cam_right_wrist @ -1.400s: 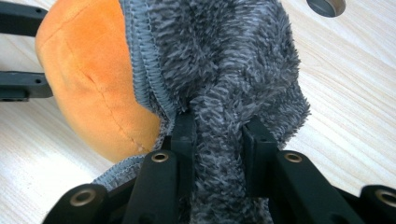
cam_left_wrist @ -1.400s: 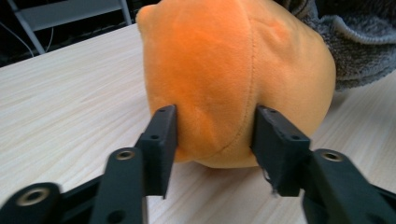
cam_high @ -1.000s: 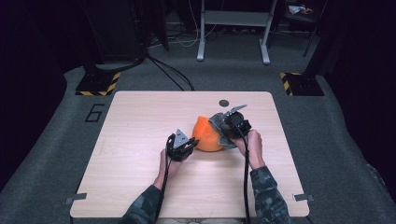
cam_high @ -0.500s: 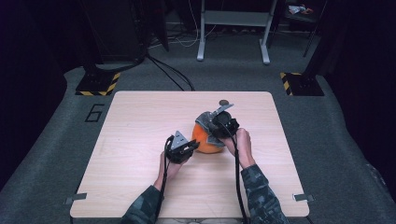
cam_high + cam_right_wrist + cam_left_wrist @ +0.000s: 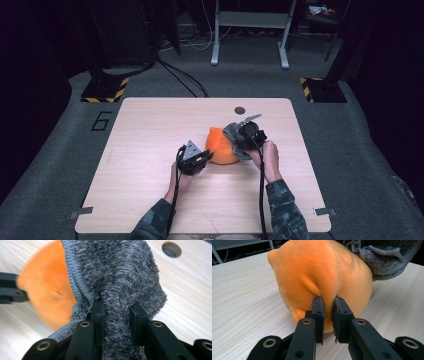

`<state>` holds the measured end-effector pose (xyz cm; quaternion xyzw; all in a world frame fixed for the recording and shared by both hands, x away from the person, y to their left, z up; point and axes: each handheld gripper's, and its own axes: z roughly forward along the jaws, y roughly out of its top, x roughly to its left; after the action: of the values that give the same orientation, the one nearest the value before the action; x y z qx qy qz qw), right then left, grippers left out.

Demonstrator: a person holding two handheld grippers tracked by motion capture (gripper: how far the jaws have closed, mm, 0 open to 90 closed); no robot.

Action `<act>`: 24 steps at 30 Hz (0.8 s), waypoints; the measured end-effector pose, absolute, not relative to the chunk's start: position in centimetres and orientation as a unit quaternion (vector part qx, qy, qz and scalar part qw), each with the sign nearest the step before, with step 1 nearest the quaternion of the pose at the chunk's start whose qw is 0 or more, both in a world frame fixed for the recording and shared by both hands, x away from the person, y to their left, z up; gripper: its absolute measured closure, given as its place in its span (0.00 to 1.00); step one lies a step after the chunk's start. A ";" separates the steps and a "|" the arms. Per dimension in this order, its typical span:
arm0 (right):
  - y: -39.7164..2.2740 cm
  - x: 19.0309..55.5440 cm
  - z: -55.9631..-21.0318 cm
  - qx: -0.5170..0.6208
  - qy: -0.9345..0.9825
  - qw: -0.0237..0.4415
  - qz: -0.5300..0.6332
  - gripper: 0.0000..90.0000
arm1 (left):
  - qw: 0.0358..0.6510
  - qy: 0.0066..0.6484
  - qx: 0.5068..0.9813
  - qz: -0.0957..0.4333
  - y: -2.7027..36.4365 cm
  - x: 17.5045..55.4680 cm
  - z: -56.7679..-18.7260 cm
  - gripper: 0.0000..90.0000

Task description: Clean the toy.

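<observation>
Holding: left hand-held gripper [image 5: 328,315] clenched on a pinch of the orange plush [image 5: 322,277], centre of the worktop [image 5: 150,130].
Cloth: right hand-held gripper [image 5: 116,315] clamps the grey towel [image 5: 120,272] draped over the plush's right side.
Risk: thin plush pinch may slip free if the towel is tugged.
Risk: towel could drag the plush sideways.

The orange toy [image 5: 322,277] looks smooth plush, the grey cloth [image 5: 120,277] shaggy terry, the table [image 5: 150,150] matt, probably laminate wood.

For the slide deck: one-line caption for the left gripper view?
Left gripper pinches a fold of orange plush toy; grey fleece cloth draped behind it.
</observation>
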<state>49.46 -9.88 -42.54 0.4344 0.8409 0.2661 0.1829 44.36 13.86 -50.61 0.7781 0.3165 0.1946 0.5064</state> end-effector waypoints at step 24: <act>-12.5 49.9 -43.3 0.468 0.829 0.180 0.249 0.78 | 0.505 0.317 0.778 0.197 14.0 44.5 -50.7 0.89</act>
<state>49.92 -12.45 -43.29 0.4684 0.8285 0.2488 0.1796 44.46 13.97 -50.73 0.7783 0.3170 0.1969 0.5050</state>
